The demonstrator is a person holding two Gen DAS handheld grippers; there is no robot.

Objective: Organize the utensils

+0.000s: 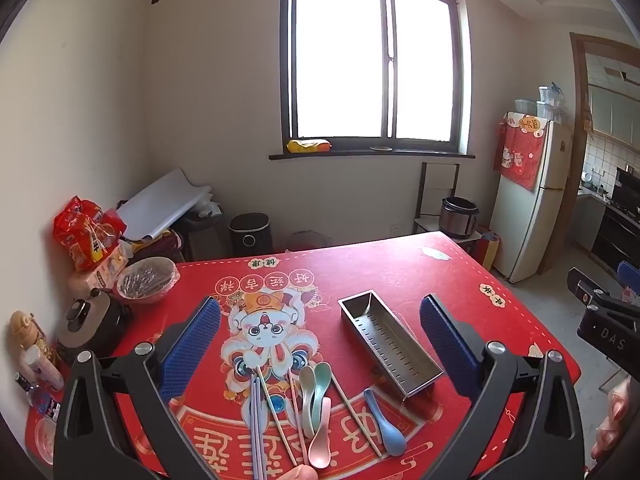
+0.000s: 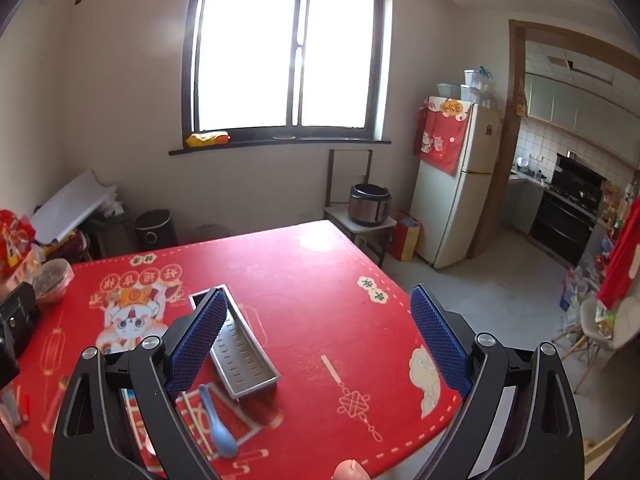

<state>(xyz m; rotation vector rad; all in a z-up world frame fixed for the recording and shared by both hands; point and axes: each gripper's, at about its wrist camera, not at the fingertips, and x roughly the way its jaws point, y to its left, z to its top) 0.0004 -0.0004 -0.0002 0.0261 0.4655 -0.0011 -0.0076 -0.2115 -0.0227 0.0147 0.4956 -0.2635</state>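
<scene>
Left gripper wide open, nothing btwn jaws, above red surface. Metal tray lies empty; blue spoon, pink spoon, green spoon & chopsticks just beside it.

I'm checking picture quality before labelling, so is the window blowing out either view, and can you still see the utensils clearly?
Left wrist view: window is blown out white, yet the spoons and metal tray stay sharp. Right wrist view: same white glare, fisheye bends the walls, and only the blue spoon shows clearly.

Pastel spoons, chopsticks loose on table — steel tray beside, empty.
</scene>
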